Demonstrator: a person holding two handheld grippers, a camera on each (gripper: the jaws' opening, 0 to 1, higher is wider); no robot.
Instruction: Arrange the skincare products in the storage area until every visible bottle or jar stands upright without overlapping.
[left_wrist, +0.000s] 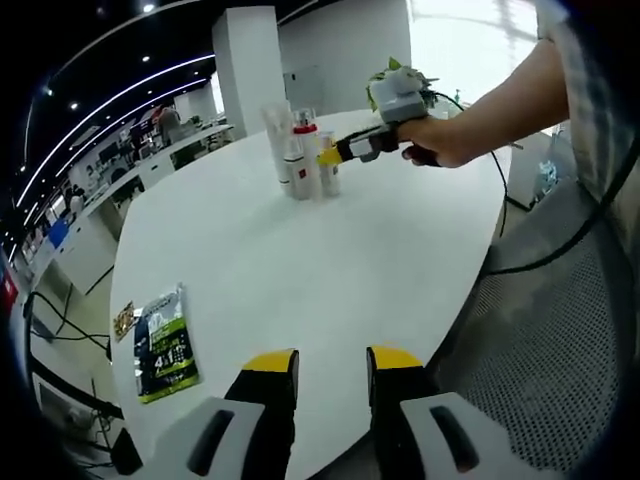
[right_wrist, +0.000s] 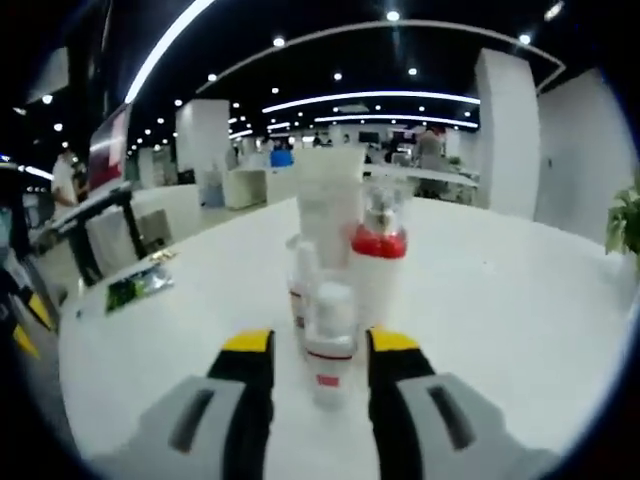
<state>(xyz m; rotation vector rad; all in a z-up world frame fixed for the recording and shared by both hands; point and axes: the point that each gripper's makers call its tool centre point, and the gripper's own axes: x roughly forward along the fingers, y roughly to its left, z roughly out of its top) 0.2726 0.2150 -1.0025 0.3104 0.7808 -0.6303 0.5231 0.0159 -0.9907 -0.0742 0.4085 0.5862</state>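
Right tool (right_wrist: 320, 345) straddles one small bottle (right_wrist: 329, 340), three standing behind; left tool (left_wrist: 332, 362) open.

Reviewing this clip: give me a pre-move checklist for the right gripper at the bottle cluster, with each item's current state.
1. Small white bottle with a red label sits between the right gripper fingers: ok.
2. Fingers closed on it: cannot tell.
3. Small bottle upright: ok.
4. Red-capped white bottle and tall white tube upright behind it: ok.
5. Bottles spaced apart: not ok, tightly clustered.
6. Left gripper clear of the cluster, open over the white table: ok.
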